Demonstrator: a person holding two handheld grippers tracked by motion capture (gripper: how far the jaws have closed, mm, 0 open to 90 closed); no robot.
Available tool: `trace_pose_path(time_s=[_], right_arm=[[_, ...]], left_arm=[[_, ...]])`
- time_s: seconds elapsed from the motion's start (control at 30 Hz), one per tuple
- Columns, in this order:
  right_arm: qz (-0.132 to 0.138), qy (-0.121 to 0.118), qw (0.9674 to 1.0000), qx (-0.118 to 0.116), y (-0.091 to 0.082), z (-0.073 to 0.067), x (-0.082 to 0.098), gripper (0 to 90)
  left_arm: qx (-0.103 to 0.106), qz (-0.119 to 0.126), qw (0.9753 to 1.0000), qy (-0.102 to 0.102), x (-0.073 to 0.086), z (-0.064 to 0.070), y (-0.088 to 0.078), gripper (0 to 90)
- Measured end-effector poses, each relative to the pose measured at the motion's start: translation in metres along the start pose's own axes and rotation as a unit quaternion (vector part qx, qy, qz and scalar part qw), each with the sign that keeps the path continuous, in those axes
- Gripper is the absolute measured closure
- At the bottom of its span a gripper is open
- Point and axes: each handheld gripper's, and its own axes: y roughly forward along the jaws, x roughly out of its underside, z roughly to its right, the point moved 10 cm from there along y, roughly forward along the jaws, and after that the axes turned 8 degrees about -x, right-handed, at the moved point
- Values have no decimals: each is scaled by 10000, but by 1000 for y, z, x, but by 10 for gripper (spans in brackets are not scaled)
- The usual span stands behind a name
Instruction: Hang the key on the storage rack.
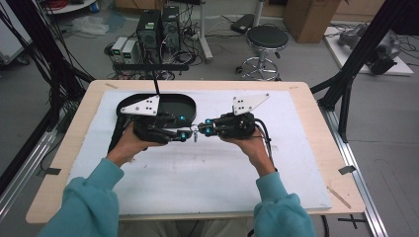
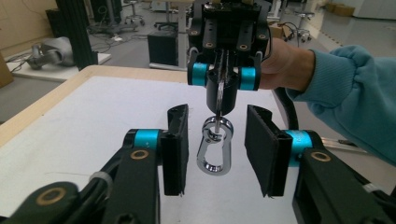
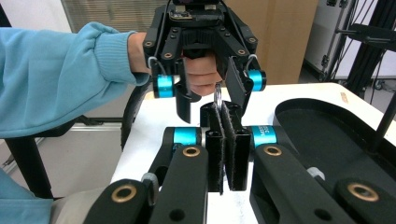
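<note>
My left claw stands spread, its two black pads either side of the shiny silver metal snap hook with a swivel eye, and neither pad touches it yet; there is a clear gap on both sides. My right claw is pressed together on the thin metal key ring at the top of that hook, so the hook dangles from it in mid-air, above the white foam sheet on the desk, roughly at its middle between my two hands. To do this step well, I judge I should keep the right claw dead steady, centre the hook's body between the left pads, and close slowly so both pads meet its flat sides together; a lopsided squeeze could spin it on the swivel or knock it sideways. I would not loosen the right claw until the left grip feels sure. Behind the left claw, the black oval plastic tray waits near the far edge of the sheet.
</note>
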Motion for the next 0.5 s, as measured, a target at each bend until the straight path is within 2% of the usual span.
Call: trace_pose_path(time_s=[0.3,0.5], right_arm=[[6,-19,10000,-49,0,-1,0,888],[-6,-26,10000,-81,0,-2,0,888]], left_arm=[[113,18,9999,55,0,2,1,729],[100,30,9999,82,-1,3,1,753]])
